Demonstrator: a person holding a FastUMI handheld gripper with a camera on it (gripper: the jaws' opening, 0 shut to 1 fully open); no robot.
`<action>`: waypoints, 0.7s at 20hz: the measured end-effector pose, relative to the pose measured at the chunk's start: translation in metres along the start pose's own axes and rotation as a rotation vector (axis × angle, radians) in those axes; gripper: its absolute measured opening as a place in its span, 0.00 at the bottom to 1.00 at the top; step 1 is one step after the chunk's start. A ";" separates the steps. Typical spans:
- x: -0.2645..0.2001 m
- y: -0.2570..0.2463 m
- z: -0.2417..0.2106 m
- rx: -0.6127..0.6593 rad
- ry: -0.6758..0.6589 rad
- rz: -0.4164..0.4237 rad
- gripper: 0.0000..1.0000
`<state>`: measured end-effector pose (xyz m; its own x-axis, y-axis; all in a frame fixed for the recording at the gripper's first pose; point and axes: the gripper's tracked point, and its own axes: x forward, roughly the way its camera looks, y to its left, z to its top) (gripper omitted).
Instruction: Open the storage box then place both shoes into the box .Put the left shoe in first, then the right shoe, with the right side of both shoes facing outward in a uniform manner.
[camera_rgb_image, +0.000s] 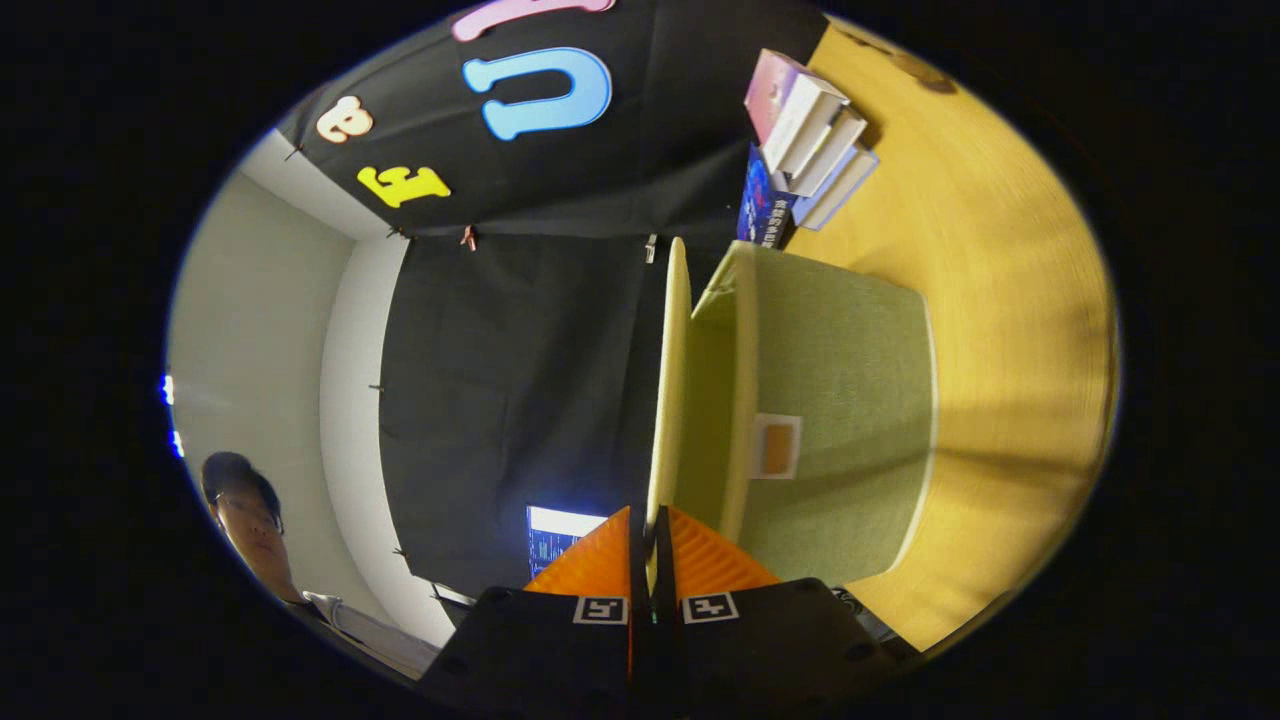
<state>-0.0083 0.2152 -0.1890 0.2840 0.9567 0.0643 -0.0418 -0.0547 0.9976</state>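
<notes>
1. Nearest, the gripper (650, 535) has its two fingers drawn together on the thin edge of the lid (672, 380) of the storage box (840, 420). The pale panel runs straight out from between the fingertips, so the grip reads as a pinch on the lid's rim rather than an empty close.

2. The relation that matters — the lid's long axis lies almost in line with the fingers, pointing directly away from them. The view is rolled, so the wooden table (1000, 300) stands off to one side of the fingers, and the lid stands raised off the box opening like a door part-swung.

3. Just beyond the fingertips and to the table side, the green fabric box body sits on the wood, with a small label holder (777, 446) on its front face. The gap between lid and body shows the box is already open some way; I judge the swing needs to carry the lid further from the body, pivoting about its hinge line.

4. Farther on, a stack of books (810, 140) rests on the table behind the box — well apart from the lid's path.

5. No shoes can be placed yet from here; the opening step is in hand.
</notes>
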 end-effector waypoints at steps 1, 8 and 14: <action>0.006 0.011 0.000 -0.027 0.009 -0.006 0.05; 0.073 0.096 0.005 -0.198 0.048 -0.029 0.08; 0.138 0.113 -0.011 -0.232 0.118 -0.037 0.24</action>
<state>0.0157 0.3443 -0.0680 0.1765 0.9842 0.0113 -0.2559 0.0348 0.9661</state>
